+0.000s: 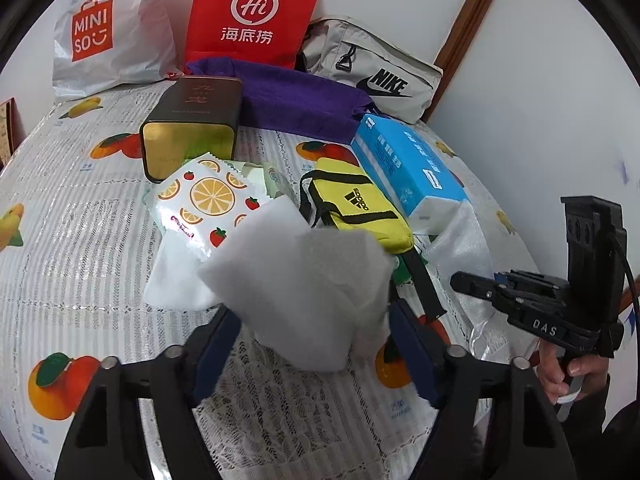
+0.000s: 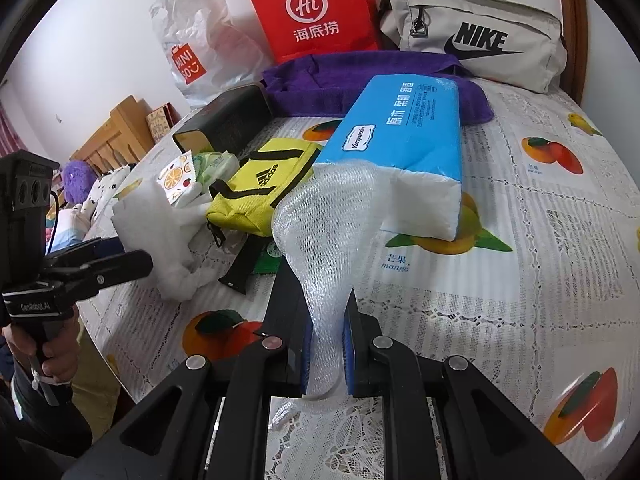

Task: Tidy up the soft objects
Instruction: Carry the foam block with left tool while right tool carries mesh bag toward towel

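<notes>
Fruit-printed lace cloth covers the worktop (image 1: 72, 240), with shopping bags propped along the white wall behind. From the left wrist view, the left gripper (image 1: 308, 328) has its jaws spread either side of a white fluffy wad of padding (image 1: 296, 280); the blue pads look clear of it, so I'd call that released, likely just parking it in the pile. Beside it sit a yellow fabric Adidas pouch (image 1: 356, 208), an orange-and-strawberry printed wipes packet (image 1: 200, 200), a blue soft pack of tissues (image 1: 404, 164) and a dark rectangular tin (image 1: 192, 128). Off to the right, the right gripper (image 1: 460, 280) is in a hand. Switching to the right wrist view: the jaws here are clenched on a white foam mesh sleeve (image 2: 324, 240), lifting it so it fans up in front of the tissue pack, probably heading for the soft heap. A purple folded towel (image 2: 360, 76) and grey Nike bag (image 2: 472, 40) wait at the back.
</notes>
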Demonstrator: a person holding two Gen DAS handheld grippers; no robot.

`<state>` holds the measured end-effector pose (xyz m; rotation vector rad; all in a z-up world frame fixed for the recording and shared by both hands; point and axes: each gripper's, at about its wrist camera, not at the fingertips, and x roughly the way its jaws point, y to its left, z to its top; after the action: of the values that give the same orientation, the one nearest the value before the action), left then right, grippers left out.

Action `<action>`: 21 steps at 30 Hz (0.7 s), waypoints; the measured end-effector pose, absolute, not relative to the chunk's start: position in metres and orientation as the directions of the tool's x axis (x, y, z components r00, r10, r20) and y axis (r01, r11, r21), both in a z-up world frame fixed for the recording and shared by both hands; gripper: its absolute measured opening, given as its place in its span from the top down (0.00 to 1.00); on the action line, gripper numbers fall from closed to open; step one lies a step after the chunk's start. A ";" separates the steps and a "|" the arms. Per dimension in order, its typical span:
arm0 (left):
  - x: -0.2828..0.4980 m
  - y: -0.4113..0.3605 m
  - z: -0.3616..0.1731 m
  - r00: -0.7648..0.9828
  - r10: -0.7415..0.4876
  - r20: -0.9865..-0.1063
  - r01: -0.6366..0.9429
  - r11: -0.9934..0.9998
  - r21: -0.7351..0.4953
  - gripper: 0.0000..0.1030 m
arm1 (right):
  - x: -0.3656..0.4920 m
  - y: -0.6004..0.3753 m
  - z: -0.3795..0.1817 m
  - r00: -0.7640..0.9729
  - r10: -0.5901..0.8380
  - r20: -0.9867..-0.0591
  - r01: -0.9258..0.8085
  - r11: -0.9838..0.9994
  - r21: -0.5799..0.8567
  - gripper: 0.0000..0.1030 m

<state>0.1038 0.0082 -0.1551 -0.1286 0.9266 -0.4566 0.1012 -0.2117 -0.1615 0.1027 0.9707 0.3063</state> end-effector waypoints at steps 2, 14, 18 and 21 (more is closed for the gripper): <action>0.101 0.010 -0.152 0.515 -0.437 -0.737 0.334 0.895 -0.297 0.32 | 0.101 -0.213 -0.162 0.525 0.298 -0.797 -0.203 0.953 0.223 0.86; 0.097 0.032 -0.154 0.514 -0.472 -0.716 0.308 0.881 -0.360 0.32 | 0.100 -0.211 -0.163 0.521 0.299 -0.800 -0.203 0.953 0.224 0.86; 0.096 0.031 -0.148 0.519 -0.509 -0.687 0.344 0.860 -0.376 0.34 | 0.100 -0.210 -0.164 0.517 0.297 -0.802 -0.205 0.953 0.221 0.86; 0.101 0.028 -0.146 0.503 -0.552 -0.665 0.365 0.833 -0.416 0.51 | 0.100 -0.211 -0.164 0.517 0.299 -0.802 -0.203 0.953 0.224 0.86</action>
<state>0.1008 0.0283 -0.1456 -0.2333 0.8847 -0.5595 0.1000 -0.2105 -0.1640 0.1063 0.9828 0.3018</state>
